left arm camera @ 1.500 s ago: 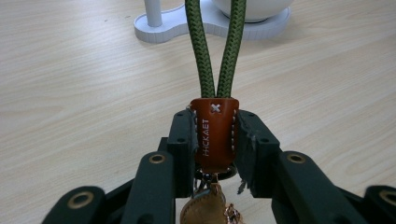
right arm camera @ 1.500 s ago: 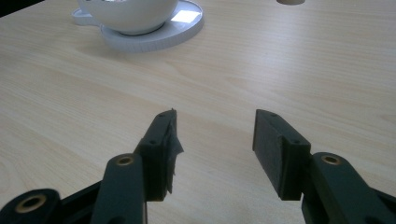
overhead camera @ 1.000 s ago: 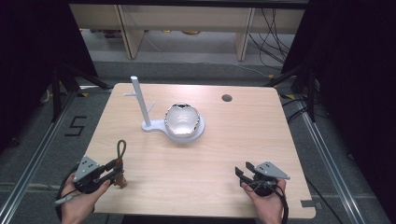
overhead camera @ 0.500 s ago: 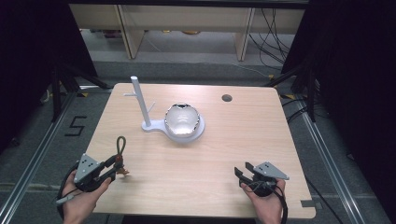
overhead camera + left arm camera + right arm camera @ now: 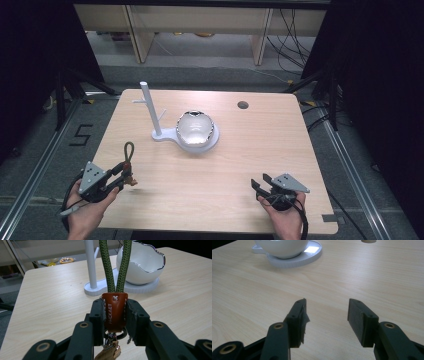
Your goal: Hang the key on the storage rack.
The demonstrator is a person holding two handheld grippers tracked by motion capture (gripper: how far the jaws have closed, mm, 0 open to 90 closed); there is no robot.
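Left gripper fingers clamped on keychain's brown leather tab; green cord loop sticks out ahead of fingers. Likely step: hang loop on white stand, far ahead of fingers. Keep grip firm, loop open, approach peg from above. Right gripper fingers apart, empty, over tabletop.

Even overhead light brightens the counter; the surroundings stay dark. The bowl shows glare. Close-up foregrounds blur slightly.

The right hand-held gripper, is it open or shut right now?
Open. The right hand-held gripper has its jaws standing apart with bare table showing between them, nothing held.
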